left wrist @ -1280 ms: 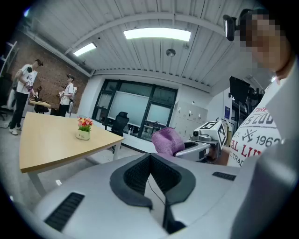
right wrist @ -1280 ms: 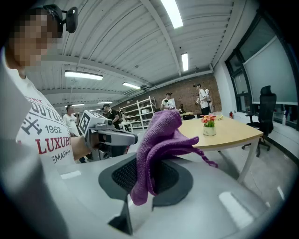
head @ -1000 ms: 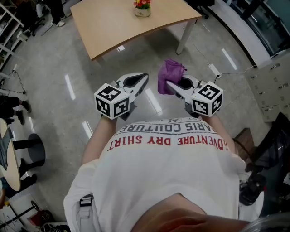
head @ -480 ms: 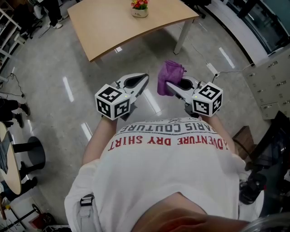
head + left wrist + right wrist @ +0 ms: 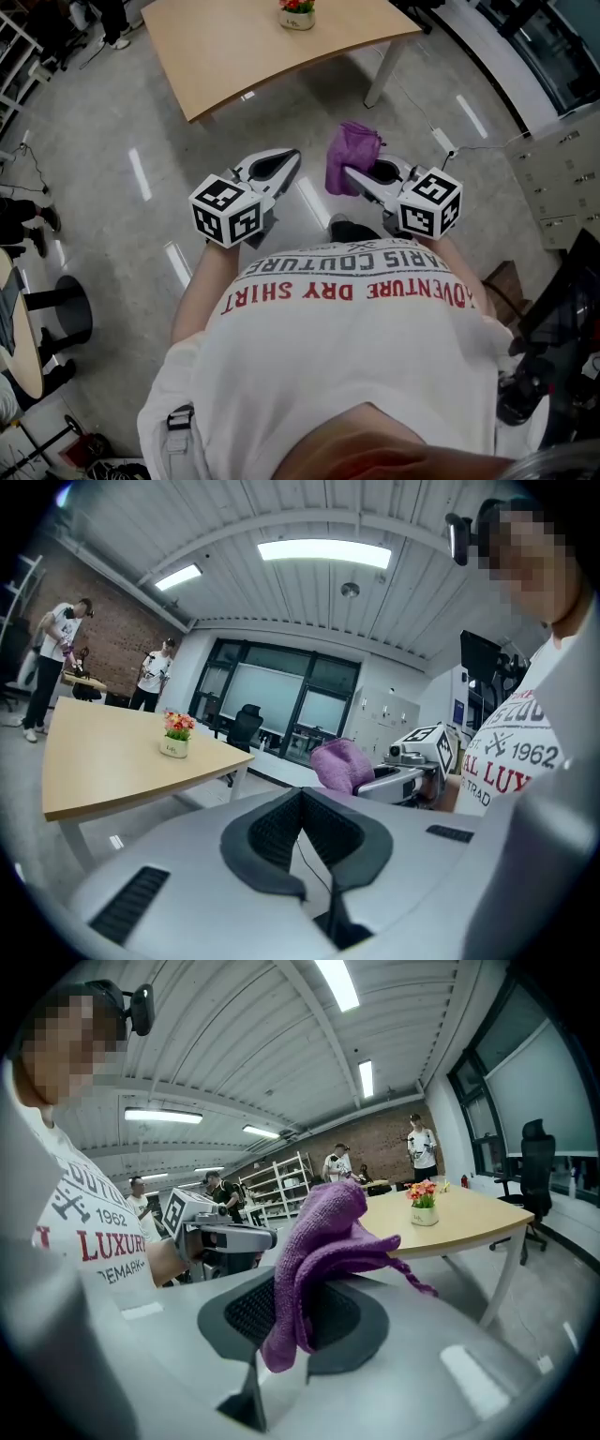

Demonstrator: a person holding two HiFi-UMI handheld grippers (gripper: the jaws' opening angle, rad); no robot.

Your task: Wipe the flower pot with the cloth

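Pinching a bunched purple cloth in the right gripper, with folds draped over both pads. Pressed together on nothing at the left gripper, just beside. Printed in red on the white T-shirt: "DRY SHIRT", "LUXURY", plus "1962" in grey. Well apart, on a tan table: small white flower pot, red and orange blooms, label too small to read.

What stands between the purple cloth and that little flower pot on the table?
Nothing visible does. The cloth, clamped in the right gripper, has only open floor and bare table before the flower pot, which stands near the table's far edge.
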